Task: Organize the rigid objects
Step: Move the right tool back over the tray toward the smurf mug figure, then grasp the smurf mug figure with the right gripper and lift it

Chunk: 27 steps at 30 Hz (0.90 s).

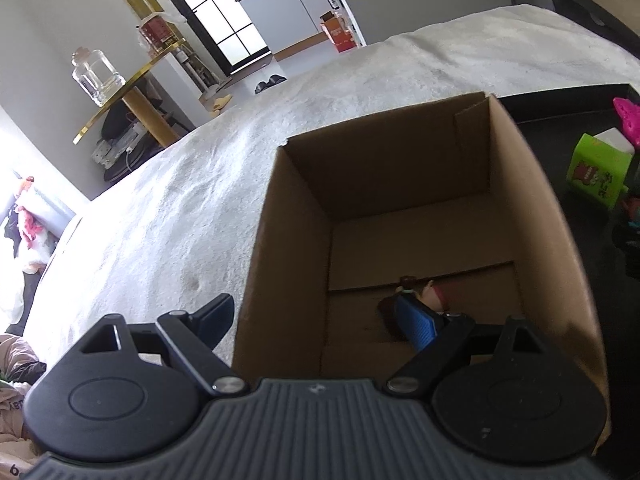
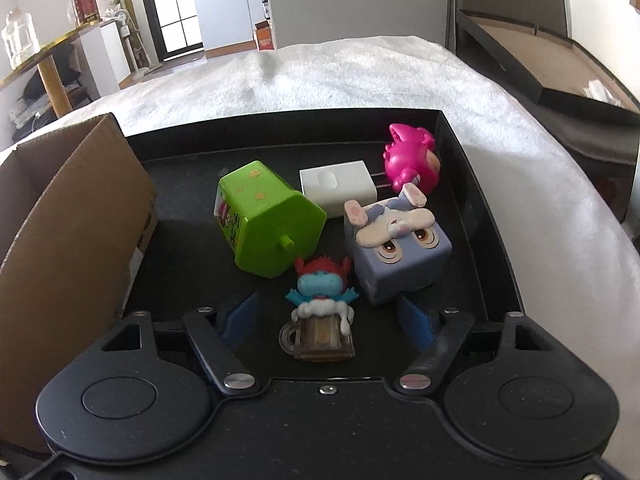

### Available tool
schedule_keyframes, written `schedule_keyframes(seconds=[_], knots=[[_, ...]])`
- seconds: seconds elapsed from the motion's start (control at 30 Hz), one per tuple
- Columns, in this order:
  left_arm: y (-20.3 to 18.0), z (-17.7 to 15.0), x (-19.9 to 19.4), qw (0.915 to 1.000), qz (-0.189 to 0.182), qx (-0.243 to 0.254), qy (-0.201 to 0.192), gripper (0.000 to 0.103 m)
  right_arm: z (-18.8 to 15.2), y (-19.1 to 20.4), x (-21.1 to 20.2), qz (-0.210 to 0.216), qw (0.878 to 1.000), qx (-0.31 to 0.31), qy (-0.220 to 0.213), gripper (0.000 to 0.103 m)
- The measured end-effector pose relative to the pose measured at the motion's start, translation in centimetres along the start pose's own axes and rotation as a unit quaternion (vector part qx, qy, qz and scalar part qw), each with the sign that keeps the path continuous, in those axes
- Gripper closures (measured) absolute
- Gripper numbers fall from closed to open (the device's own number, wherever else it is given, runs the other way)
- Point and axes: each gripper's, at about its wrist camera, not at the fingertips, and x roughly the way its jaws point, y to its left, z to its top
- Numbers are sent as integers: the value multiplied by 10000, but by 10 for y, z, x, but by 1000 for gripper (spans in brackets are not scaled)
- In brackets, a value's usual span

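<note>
My right claw [image 2: 328,320] hangs spread around the small, stiff, light mug figurine [image 2: 320,316] between its fingers in the black tray [image 2: 480,216]; I'd pinch its squat mug base.

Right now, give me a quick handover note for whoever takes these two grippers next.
Left gripper: open, holding nothing, straddling the near wall of the cardboard box.
Right gripper: open, low over the black tray, with the small blue figure in a mug between its fingers, not gripped.
Done: one small figure lies on the box floor.
Left in the tray: the blue figure, green container on its side, white block, pink toy, rabbit-face cube.
Likely next: close on the blue figure and move it to the box.
</note>
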Motion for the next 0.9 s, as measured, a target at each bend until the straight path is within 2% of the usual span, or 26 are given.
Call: schedule_keyframes(seconds=[0.1,0.27,0.33,0.57,0.9], knots=[[-4,2,-4,9999,-49,31,-103,16,0,4,-1,-40,10000,-41,-37,31],[-7,4,-8,9998,-13,73,-205,15,-1,11,-3,14,9998,-201,-79,50],[-8,3,-8,9997,1,118,-203,14,0,13,-4,-13,9995,-287,-110,65],[-6,2,-7,9997,-37,105,-194,13,3,10,-8,153,9997,-179,-36,66],[6,-1,-4,9998,-47,-109,-142,13,22,14,-33,252,9987,-138,-426,66]])
